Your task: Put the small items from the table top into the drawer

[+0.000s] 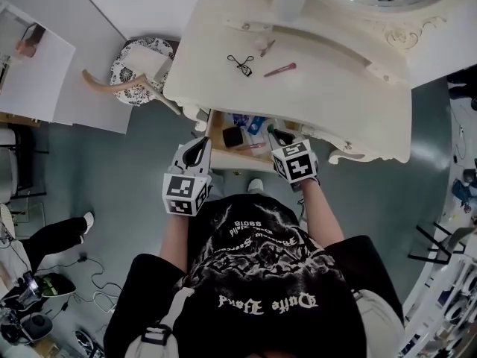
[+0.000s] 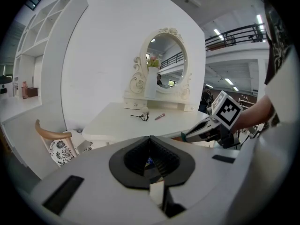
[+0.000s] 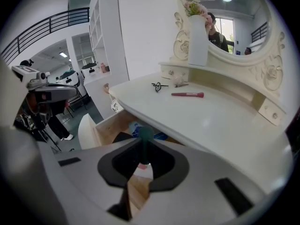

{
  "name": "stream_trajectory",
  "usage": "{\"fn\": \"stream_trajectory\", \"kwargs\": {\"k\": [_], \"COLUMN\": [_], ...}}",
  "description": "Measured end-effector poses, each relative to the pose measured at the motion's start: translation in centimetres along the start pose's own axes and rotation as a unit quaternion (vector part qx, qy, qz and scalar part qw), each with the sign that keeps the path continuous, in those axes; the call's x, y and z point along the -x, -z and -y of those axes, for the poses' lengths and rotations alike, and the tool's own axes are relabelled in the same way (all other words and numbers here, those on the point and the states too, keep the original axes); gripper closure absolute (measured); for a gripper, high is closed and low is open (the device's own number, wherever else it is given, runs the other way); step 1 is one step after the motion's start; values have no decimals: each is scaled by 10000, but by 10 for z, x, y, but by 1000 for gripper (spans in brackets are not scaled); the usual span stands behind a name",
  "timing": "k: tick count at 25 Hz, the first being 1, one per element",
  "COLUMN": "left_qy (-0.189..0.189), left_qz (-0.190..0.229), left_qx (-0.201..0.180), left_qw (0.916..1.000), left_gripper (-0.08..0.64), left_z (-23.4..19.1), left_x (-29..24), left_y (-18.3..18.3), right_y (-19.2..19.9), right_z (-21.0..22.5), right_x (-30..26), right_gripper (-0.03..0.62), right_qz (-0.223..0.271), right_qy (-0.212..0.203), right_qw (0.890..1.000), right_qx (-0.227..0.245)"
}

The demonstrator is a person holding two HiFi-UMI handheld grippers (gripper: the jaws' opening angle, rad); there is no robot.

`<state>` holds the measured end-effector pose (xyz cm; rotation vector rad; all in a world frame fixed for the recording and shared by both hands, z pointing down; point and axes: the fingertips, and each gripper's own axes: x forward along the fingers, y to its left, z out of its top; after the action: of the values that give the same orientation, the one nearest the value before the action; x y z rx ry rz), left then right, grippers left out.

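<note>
The right gripper (image 1: pixel 277 135) is hanging over the open drawer (image 1: pixel 216 136) under the table's (image 1: pixel 320 103) front edge. Its jaws are pinching what looks like a slim green stick (image 3: pixel 142 136), tip pointing into the drawer. The left gripper (image 1: pixel 200 146) is waiting just outside the drawer's left wall, its jaws pressed together with nothing between them.

A black curler (image 1: pixel 241 64) and a pink pencil (image 1: pixel 279 69) are lying mid-top, nearer the back edge, with one more small piece just behind them. I judge the job part done: several things are sitting in the drawer and these are waiting.

Risks:
- The stick is hovering close under the front edge. Letting go too high or too far forward could bounce it off the drawer's contents or rim and onto the floor.
- Lifting the right gripper straight up could knock it against the table's overhang.
- The left gripper, sitting so near, could nudge the drawer shut.
</note>
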<state>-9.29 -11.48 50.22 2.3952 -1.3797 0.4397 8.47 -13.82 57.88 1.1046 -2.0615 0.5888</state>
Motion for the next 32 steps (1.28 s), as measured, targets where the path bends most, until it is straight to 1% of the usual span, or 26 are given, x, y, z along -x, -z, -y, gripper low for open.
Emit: {"fn": "stream_trajectory", "kwargs": {"k": [5,10,15,20,26,31,32], "left_qy": [-107,-251,-310,-401,-567,-667,-669], "left_qz": [-67,-138,-133,-215,-302,-287,-290], "left_qx": [22,89,173,215,266,466,483], "left_qw": [9999,9995,9993,9987,9976,9963,9962], "left_gripper": [545,545,545,545,545,545,545], "left_z": [-4,-14,-18,-23,-38,-50,-51], "left_x": [8,17,19,21,27,26,25], "left_y": [7,13,15,21,27,25,24], "right_y": [11,21,27,31,36,36,37], "right_z": [1,2,8,10,15,15,15], "right_x": [-9,-15,-22,-34,-48,-61,-65], "right_gripper": [546,546,545,545,541,540,541], "right_qz": [-138,-301,-385,-569,-762,-846,-896], "right_qy": [-24,33,90,74,162,177,198], "right_qw": [9998,9995,9985,9980,9964,9941,9936], "right_qx": [-162,-107,-366,-278,-322,-654,-658]}}
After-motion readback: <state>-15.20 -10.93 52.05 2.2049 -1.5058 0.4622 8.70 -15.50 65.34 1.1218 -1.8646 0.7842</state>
